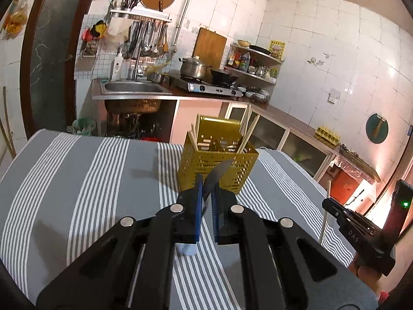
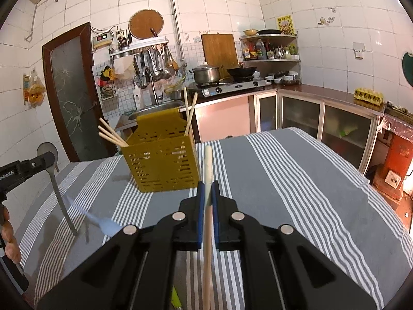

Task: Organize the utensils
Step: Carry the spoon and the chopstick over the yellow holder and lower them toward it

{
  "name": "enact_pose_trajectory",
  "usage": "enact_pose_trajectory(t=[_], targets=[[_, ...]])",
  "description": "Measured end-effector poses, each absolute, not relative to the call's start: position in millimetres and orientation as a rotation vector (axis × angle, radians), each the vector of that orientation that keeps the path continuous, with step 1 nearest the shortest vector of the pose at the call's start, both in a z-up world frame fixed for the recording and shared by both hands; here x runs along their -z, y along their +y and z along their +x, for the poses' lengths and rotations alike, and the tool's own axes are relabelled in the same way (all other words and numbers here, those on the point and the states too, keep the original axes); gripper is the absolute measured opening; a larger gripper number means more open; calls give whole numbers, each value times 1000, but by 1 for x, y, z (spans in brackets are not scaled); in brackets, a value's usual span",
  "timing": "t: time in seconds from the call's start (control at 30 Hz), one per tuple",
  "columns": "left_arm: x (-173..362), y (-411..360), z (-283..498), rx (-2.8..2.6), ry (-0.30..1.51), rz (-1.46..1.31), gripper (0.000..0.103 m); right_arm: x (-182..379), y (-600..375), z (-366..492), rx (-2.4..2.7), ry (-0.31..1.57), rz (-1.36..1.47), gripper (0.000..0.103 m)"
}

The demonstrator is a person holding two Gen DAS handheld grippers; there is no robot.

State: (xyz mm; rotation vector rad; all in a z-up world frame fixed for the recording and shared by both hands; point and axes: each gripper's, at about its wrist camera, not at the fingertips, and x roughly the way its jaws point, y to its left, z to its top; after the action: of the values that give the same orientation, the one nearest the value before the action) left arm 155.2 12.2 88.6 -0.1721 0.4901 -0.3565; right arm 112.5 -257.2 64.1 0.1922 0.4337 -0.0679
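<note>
A yellow perforated utensil holder (image 1: 218,165) (image 2: 161,162) stands on the striped tablecloth with several wooden chopsticks in it. My left gripper (image 1: 206,188) is shut on a metal spoon (image 1: 215,178), just in front of the holder. In the right wrist view the spoon (image 2: 55,178) stands upright from the left gripper (image 2: 38,164), bowl up. My right gripper (image 2: 207,188) is shut on a wooden chopstick (image 2: 208,170) that points toward the holder's right side. In the left wrist view the right gripper (image 1: 329,204) holds this chopstick (image 1: 325,211) upright.
A grey and white striped cloth (image 2: 284,180) covers the table. A light blue object (image 1: 186,249) (image 2: 107,226) lies on the cloth near me. Behind the table are a sink (image 1: 131,87), a gas stove with pots (image 1: 206,82) and cabinets (image 2: 322,124).
</note>
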Motion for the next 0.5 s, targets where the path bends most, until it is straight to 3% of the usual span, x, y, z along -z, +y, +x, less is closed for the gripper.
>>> enact_pose_trajectory(t=[0.5], targets=[[-97,16,163,353,476,-202,4,-97,-253,125,48,361,164,6]])
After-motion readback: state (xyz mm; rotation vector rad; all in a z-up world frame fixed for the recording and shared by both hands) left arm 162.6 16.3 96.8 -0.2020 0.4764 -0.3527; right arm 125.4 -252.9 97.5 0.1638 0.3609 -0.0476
